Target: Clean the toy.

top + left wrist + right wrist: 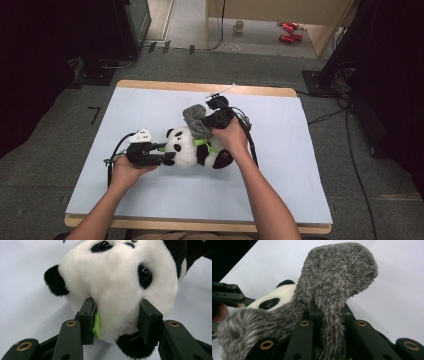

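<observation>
The plush panda [192, 147] lies on its side near the middle of the table [125, 200], its head toward nine o'clock and its black legs toward three o'clock. The left tool [162, 156] comes in from nine o'clock and has its jaws pressed into the white fur of the head on both sides, as the left gripper view shows, with the green ribbon [96, 326] caught against one jaw. This grip looks meant to pin the toy so that it does not slide or roll while the other hand works on it.

The right tool [207, 125] sits at about one o'clock from the panda and is clamped tight on a strip of fuzzy grey cloth [196, 120], probably a small scarf or garment. In the right gripper view the cloth [337, 285] rises from between the jaws, bends over in a loop, and trails down across the panda's body. I judge that the cloth is being dressed onto or wrapped around the toy, hence one hand steadying and one pulling.

No box, bag or other container stands on the table.
</observation>
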The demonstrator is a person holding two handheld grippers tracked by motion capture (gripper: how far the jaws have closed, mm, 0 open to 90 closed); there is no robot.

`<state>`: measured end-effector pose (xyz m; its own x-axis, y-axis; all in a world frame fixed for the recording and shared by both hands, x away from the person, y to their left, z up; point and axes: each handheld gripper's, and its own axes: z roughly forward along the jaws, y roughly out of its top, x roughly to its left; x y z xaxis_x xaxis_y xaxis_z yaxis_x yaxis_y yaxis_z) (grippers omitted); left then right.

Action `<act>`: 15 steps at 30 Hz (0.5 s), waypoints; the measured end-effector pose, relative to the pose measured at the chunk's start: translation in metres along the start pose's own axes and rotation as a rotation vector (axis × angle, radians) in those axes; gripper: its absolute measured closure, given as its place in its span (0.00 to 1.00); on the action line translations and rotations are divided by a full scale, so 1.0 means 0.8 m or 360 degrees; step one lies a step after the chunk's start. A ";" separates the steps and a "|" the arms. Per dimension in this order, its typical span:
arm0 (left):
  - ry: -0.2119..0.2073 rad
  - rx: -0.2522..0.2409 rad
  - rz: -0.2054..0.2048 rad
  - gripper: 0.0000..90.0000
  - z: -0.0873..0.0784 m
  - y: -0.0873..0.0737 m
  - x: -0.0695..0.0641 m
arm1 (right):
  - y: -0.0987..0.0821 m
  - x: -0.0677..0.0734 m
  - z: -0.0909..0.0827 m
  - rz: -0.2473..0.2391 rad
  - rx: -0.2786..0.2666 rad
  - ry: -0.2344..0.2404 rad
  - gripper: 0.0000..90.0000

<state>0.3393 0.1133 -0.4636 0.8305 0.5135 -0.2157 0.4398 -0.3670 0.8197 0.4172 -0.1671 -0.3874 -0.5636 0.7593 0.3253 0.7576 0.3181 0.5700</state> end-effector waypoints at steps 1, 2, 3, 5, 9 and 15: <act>-0.0002 -0.0002 -0.0007 0.61 0.000 0.000 0.001 | 0.000 -0.001 -0.004 -0.0005 -0.0015 -0.0023 0.88; -0.0002 -0.0001 -0.0009 0.61 0.000 0.000 0.001 | 0.001 -0.002 -0.008 -0.0015 -0.0026 -0.0054 0.88; -0.0002 0.0001 -0.0010 0.61 0.000 0.001 0.001 | 0.002 -0.003 -0.012 -0.0024 -0.0039 -0.0083 0.88; -0.0003 0.0005 -0.0005 0.61 0.000 0.001 0.002 | 0.002 -0.008 -0.020 -0.0010 -0.0062 -0.0107 0.88; -0.0006 0.0008 -0.0028 0.62 0.000 0.004 0.003 | 0.003 -0.017 -0.038 0.0054 -0.0130 -0.0090 0.88; -0.0001 0.0007 -0.0034 0.62 0.001 0.008 0.005 | 0.011 0.007 -0.051 0.0012 -0.0210 0.0008 0.88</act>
<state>0.3458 0.1122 -0.4592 0.8214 0.5205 -0.2335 0.4587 -0.3593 0.8127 0.4073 -0.1830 -0.3500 -0.5600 0.7583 0.3337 0.7122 0.2348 0.6616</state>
